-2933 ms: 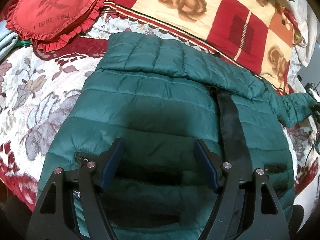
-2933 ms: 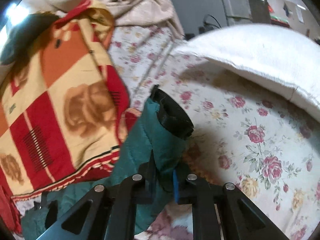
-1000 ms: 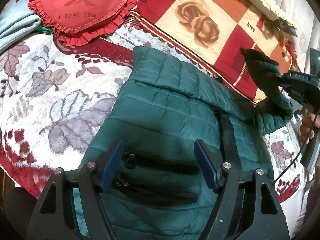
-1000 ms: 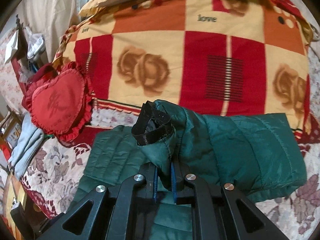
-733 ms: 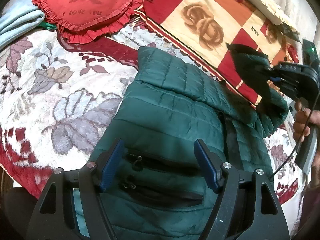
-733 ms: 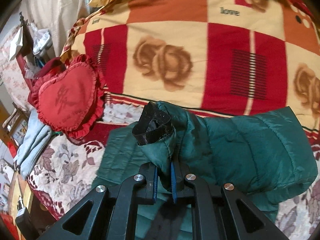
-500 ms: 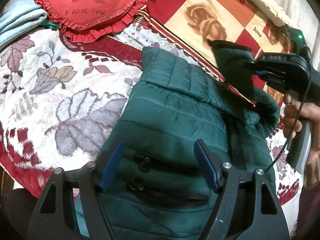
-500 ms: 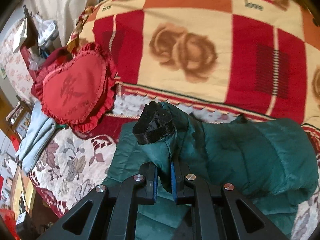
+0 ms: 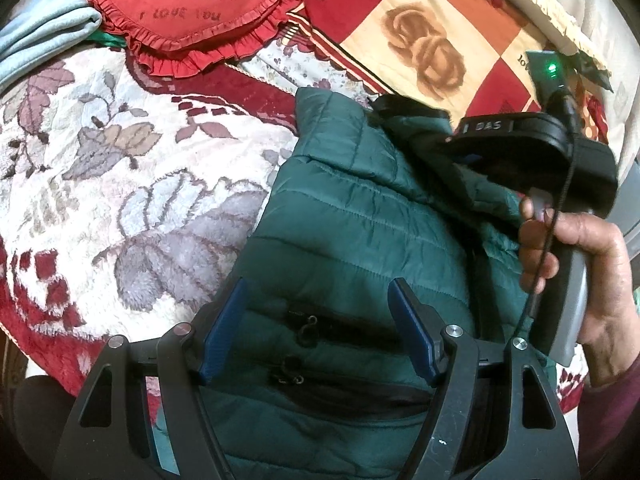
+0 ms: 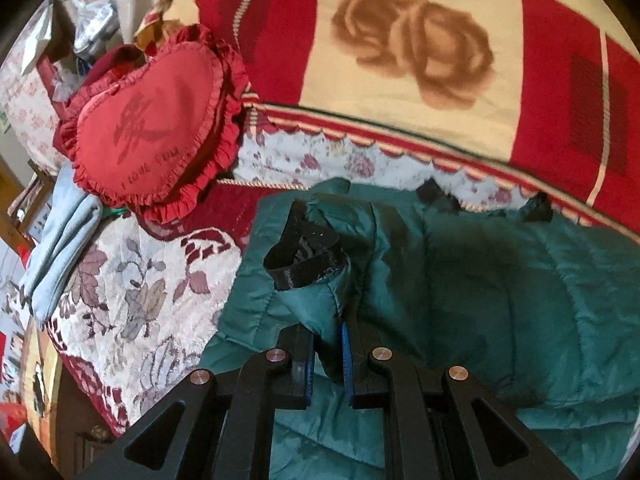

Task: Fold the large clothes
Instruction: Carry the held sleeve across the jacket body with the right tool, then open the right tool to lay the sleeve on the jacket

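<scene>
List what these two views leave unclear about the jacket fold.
- Jacket hem: cut off by the bottom edge and the left gripper in the left view.
- Far sleeve: not in either view.
- Sleeve end, clamped in the right gripper: the right view cannot show whether it touches the jacket beneath.

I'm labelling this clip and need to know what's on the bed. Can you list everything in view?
green quilted puffer jacket: one, spread on bed, centre
black-cuffed green sleeve: one, lifted over jacket body
red heart-shaped ruffled cushion: one, left of jacket
red-and-cream rose blanket: one, behind jacket
floral bedspread: one, cream and maroon, under jacket
light blue folded cloth: one, far left
left gripper: open, above jacket pockets
right gripper: shut on sleeve
right hand: holding gripper handle
</scene>
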`<state>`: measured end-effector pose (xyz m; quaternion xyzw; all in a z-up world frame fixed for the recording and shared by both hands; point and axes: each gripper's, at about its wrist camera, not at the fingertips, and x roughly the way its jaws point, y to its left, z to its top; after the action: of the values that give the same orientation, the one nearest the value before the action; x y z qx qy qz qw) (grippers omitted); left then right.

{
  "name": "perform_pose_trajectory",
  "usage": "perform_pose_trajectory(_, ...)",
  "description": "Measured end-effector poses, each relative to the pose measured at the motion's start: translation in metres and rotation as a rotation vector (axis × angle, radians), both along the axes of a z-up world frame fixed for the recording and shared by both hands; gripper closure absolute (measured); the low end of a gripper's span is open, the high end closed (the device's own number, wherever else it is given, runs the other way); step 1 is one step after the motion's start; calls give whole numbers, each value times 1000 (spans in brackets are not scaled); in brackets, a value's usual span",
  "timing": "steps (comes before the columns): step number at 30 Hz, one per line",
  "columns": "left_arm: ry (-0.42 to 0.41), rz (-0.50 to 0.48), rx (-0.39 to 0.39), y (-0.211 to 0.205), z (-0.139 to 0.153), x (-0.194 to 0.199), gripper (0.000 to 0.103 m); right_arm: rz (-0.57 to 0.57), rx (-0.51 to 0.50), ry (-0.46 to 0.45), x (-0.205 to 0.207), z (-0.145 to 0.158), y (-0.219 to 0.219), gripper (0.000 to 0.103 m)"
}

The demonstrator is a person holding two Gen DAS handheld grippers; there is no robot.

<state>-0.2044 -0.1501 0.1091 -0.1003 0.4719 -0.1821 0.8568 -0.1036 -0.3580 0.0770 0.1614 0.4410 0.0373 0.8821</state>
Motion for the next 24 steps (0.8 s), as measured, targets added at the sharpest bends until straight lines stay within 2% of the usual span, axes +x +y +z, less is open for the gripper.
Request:
perform_pose_trajectory(1, 0, 0, 1, 0, 0, 0, 30, -1, 10, 11, 1, -3, -1, 90)
perform_pose_trajectory(2, 1, 0, 2, 0, 0, 0, 30, -5, 27, 25, 1, -8, -4, 82)
perform_pose_trajectory(3, 2, 0, 3, -1, 0, 0, 30, -7, 40, 26, 0, -10, -6, 63)
perform_pose_trajectory(5, 0, 1, 3, -1, 0, -1, 30, -5, 66, 19, -4, -11, -8, 49)
perform_pose_trajectory(13, -27, -2, 11, -6, 9, -1, 30, 13, 129, -29, -28, 12, -20, 48)
perform_pose_trajectory(20, -38, -8, 36, -13, 11, -3, 30, -19, 80, -72, -66, 30, -40, 48)
perform_pose_trajectory(24, -39, -18, 40, -18, 12, -4, 30, -67, 56, -82, -87, 33, -59, 41)
